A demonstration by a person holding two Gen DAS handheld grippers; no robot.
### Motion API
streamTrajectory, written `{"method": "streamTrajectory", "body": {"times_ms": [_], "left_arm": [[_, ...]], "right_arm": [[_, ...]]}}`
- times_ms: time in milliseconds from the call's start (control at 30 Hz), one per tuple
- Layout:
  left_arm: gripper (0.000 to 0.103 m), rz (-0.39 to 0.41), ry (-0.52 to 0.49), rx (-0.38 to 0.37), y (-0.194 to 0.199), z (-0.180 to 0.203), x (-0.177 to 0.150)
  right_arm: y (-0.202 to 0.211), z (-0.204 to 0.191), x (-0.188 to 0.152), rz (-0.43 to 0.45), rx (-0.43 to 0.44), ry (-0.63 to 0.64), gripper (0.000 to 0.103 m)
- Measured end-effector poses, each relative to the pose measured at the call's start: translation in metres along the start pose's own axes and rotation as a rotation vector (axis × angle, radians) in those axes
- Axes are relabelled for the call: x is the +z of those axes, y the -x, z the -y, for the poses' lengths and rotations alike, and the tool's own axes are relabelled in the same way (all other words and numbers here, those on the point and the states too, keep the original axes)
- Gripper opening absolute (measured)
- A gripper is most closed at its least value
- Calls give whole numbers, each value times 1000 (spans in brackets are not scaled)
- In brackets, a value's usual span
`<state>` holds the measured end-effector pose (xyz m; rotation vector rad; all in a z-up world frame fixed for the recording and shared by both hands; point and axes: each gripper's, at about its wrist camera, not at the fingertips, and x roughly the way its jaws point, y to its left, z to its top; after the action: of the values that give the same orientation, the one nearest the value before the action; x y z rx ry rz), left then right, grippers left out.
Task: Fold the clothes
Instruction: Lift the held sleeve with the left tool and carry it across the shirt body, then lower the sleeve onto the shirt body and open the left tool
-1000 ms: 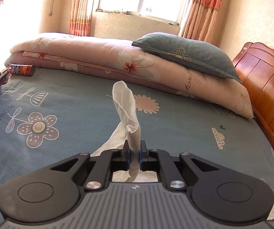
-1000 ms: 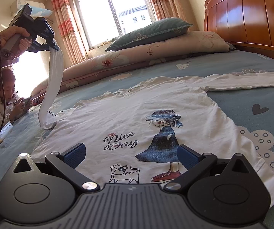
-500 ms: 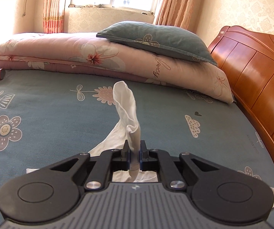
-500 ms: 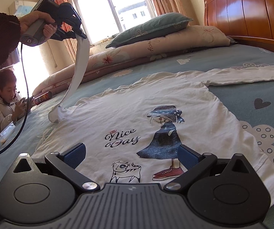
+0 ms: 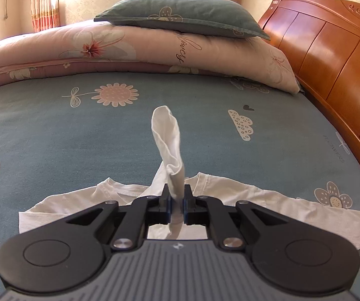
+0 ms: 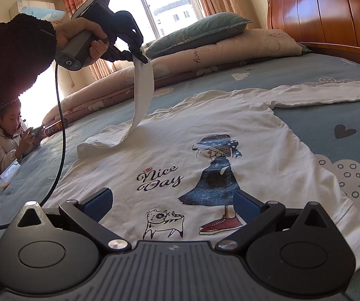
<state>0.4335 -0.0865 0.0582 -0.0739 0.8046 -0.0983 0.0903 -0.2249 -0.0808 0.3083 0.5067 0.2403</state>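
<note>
Right wrist view first: the white long-sleeved shirt [image 6: 230, 135] lies face up across the middle of the frame on the blue flowered bedspread [image 6: 330, 75], its "Nice Day" print and little cartoon girl on show, and that flat spread is what a tidy fold needs. In the upper left the left gripper [image 6: 143, 59], held in a hand [image 6: 84, 37] coming out of a dark fleecy sleeve [image 6: 9, 62], has one sleeve of the shirt [image 6: 143, 87] pinched by its cuff, and the fabric hangs down in a long strip to the shoulder at centre left. I'd say it is lifted so it can be carried over the chest and laid down without dragging the body out of shape. The other sleeve [image 6: 318, 92] lies stretched out flat at the right edge, untouched. Down at the bottom, the right gripper [image 6: 172, 203] hovers low over the hem with its blue pads wide apart and nothing between them, probably waiting to pin or smooth the shirt. Left wrist view confirms the pinch: jaws closed tight on the cuff [image 5: 167, 138], which pokes up beyond the tips at centre frame, the shirt's neckline just below. A seated person [image 6: 7, 135] looks at a phone at far left.
</note>
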Motion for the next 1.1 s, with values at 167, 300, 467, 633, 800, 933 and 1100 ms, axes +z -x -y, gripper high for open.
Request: {"method": "streamTrajectory", "body": {"times_ms": [167, 300, 467, 633, 800, 933, 1100], "left_arm": [[6, -36, -26, -15, -16, 13, -11], [7, -62, -60, -46, -23, 22, -17], [13, -94, -82, -92, -26, 29, -22], [21, -94, -74, -111, -26, 26, -23], [30, -87, -69, -101, -23, 21, -21], [40, -73, -67, -102, -14, 8, -22], [48, -62, -68, -50, 10, -31, -22]], "right_arm": [[-1, 1, 0, -4, 0, -3, 103], [-2, 2, 0, -10, -1, -7, 103], [-2, 2, 0, -14, -2, -6, 103], [-2, 2, -1, -16, -4, -11, 103], [-4, 3, -1, -23, -7, -12, 103], [-5, 5, -1, -29, -11, -19, 103], [-9, 9, -1, -49, -13, -49, 103]]}}
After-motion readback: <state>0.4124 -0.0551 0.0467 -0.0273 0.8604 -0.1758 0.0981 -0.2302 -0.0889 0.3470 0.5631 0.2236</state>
